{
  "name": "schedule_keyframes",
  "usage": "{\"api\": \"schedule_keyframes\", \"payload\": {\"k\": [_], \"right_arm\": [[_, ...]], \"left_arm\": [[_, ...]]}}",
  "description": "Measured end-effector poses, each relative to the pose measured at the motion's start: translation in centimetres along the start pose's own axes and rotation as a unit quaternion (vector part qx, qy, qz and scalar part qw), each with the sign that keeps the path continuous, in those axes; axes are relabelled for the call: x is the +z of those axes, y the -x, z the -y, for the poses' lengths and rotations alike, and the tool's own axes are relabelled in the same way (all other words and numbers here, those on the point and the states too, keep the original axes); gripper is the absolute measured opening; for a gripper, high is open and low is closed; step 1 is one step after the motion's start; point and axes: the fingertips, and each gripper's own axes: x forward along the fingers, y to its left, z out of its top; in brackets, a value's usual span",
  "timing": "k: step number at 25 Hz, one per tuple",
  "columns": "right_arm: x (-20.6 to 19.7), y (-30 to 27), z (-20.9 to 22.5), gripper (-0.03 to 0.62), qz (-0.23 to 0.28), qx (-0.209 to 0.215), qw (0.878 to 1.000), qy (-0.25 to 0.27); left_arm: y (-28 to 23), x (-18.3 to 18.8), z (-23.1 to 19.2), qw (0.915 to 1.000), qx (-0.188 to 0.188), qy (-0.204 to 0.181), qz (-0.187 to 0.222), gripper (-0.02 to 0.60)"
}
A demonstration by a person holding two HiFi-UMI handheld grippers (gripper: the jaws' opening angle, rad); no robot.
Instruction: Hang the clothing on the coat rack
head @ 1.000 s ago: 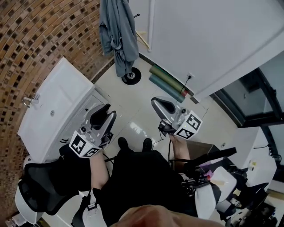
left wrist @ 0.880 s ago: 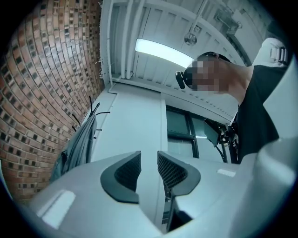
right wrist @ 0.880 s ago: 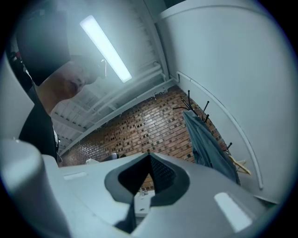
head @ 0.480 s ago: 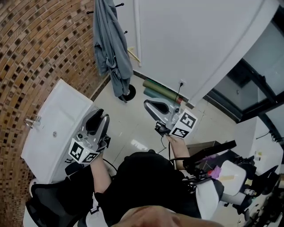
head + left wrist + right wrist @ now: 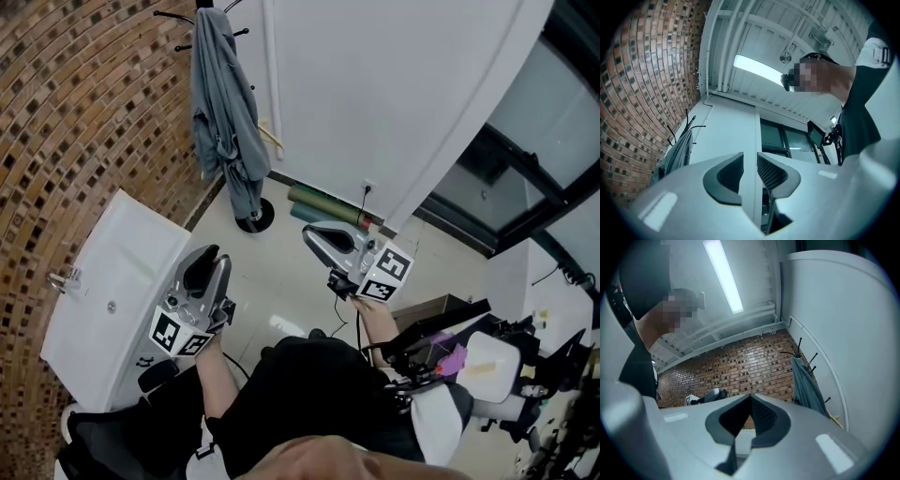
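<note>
Left gripper (image 5: 210,255): jaws closing, narrow gap, nothing between them.
Right gripper (image 5: 315,234): jaws clenched, empty.
Grey garment (image 5: 223,122): hangs on the coat rack (image 5: 252,223), well apart from both grippers.
Hidden: the garment covers the rack's pole; its top is cut off.
Change: more hooks show than before.

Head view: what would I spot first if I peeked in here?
The grey coat hanging on the rack at top left, beside the brick wall. Then the two grippers low in the middle: the left gripper is closing on nothing, and the right gripper is shut and empty.
</note>
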Motion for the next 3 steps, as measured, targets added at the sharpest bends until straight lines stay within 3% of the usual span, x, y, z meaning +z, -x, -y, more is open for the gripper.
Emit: {"api": "schedule_keyframes", "payload": {"k": [3], "right_arm": [[-0.29,-1.09,-0.41,0.003,-0.004,0.002,1.000,0.006]], "left_arm": [[0.78,0.78,-0.62,1.0000,0.001,-0.002,0.006,0.092]]}}
